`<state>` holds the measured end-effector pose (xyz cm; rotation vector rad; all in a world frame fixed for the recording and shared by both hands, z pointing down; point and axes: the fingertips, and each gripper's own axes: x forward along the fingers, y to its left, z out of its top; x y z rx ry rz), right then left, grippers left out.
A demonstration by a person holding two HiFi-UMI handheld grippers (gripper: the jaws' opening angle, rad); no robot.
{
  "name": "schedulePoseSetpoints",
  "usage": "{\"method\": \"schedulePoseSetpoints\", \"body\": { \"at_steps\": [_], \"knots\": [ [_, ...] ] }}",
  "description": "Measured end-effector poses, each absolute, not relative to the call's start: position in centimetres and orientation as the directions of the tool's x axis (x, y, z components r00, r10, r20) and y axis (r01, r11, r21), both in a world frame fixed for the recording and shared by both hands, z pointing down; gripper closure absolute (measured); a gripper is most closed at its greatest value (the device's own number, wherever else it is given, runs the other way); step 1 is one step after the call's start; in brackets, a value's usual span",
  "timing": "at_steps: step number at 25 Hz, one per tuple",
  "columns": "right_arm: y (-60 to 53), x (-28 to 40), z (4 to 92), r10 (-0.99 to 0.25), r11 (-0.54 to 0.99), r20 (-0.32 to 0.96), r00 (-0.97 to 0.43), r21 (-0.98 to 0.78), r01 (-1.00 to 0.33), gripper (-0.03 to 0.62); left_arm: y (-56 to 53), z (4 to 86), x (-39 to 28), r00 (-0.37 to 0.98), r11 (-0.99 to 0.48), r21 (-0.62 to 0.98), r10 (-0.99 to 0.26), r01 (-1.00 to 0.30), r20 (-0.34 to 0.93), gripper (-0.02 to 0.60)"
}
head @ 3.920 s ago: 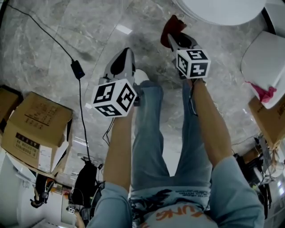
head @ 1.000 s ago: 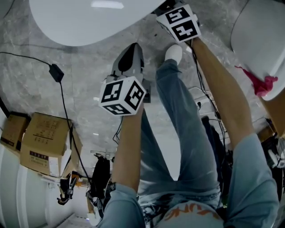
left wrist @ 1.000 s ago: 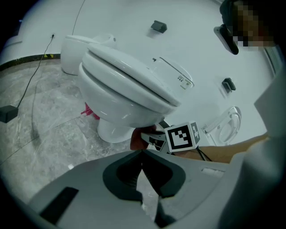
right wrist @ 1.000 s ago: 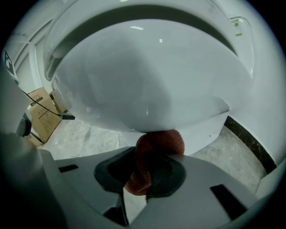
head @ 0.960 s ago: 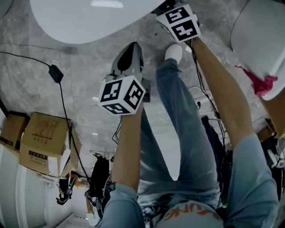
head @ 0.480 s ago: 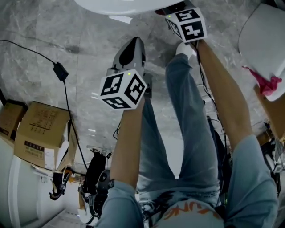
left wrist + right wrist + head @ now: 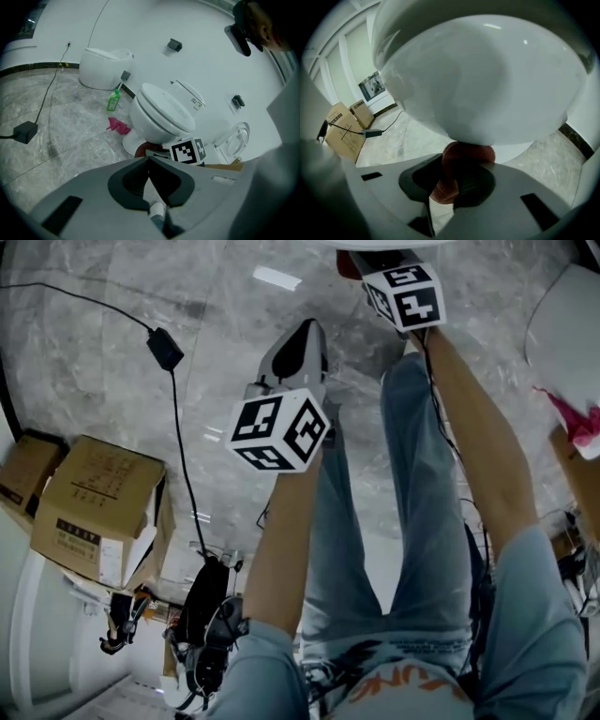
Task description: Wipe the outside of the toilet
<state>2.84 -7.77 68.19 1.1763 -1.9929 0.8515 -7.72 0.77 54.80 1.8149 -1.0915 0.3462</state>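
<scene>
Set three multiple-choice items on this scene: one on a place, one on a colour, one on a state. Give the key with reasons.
1. Where does the green bottle stand?
A. On the toilet's lid
B. On the floor beside the toilet
C. Hung on the wall

2. What colour is the cloth pressed against the toilet bowl?
A. Blue
B. Yellow
C. Dark red

3. How is the right claw?
A. Shut on the cloth
B. Open and empty
C. Shut on the bottle

Key:
1 B, since the left gripper view shows the bottle upright on the marble floor next to the bowl.
2 C, since the right gripper view shows a dark red fold under the white bowl.
3 A, since the cloth runs between the jaws and out to the bowl.
</scene>
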Motion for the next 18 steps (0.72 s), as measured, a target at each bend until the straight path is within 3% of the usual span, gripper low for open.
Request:
{"method": "schedulePoseSetpoints", "body": {
  "at_steps": [9,18],
  "knots": [
    [-7.2,-3.9,66.6,-0.469,0.447,0.764,-0.444,-0.229,-0.865,0.522,1.2,52.9,-11.7,0.567,-0.174,0.578,-0.542,-0.798,0.620,0.588],
    [-5.6,-8.4,58.5,-0.520,0.435,0.705,-0.482,-0.267,-0.860,0.522,-0.3,46.8,-15.7,0.572,-0.222,0.568,-0.594,-0.792,0.565,0.588]
  ]
}}
